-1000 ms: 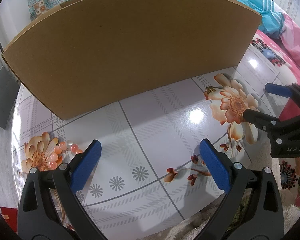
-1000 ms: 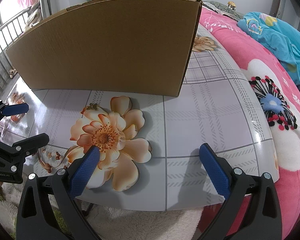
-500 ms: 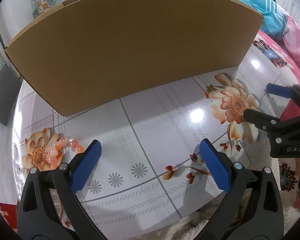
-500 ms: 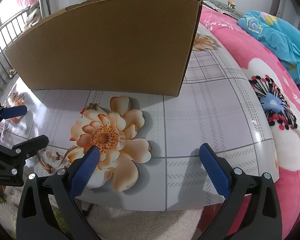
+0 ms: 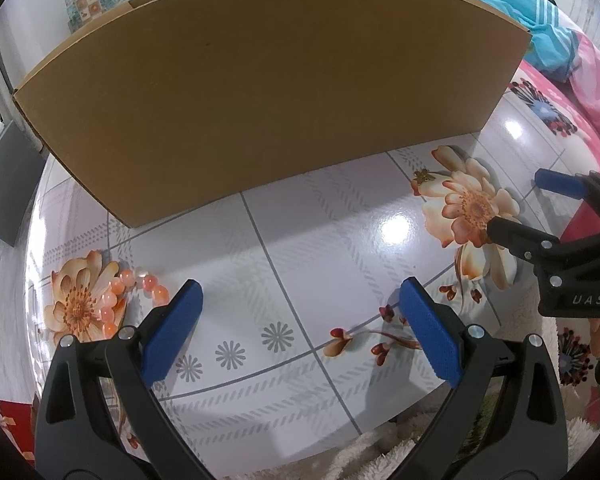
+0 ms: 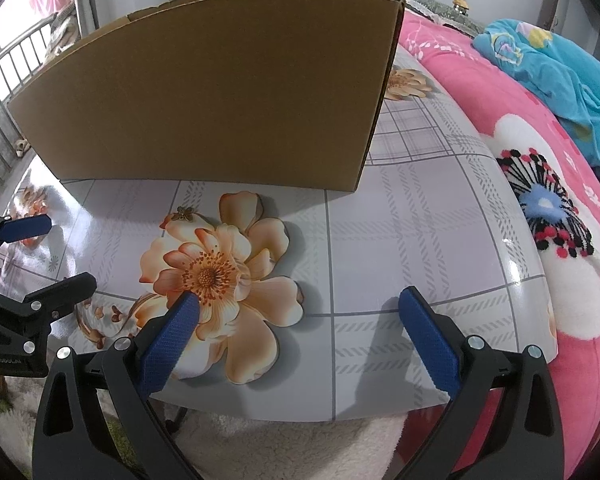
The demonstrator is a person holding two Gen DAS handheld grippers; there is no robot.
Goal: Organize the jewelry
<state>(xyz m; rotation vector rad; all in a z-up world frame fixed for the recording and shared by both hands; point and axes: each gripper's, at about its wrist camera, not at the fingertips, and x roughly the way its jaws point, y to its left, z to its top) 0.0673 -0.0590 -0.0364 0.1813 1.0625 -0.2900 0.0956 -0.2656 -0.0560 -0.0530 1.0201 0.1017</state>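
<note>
Grippers first: your left gripper and right gripper both hover spread wide and hold nothing, ready to choose. Left of the cardboard box's near wall lies the bead bracelet; a small gold brooch sits just before it, probably both bound inside.

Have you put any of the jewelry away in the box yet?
Nothing looks put away yet. The bead bracelet and the small gold charm both lie on the table in front of the cardboard box. The left tongs and right tongs are open and empty. Both pieces are left to move.
</note>
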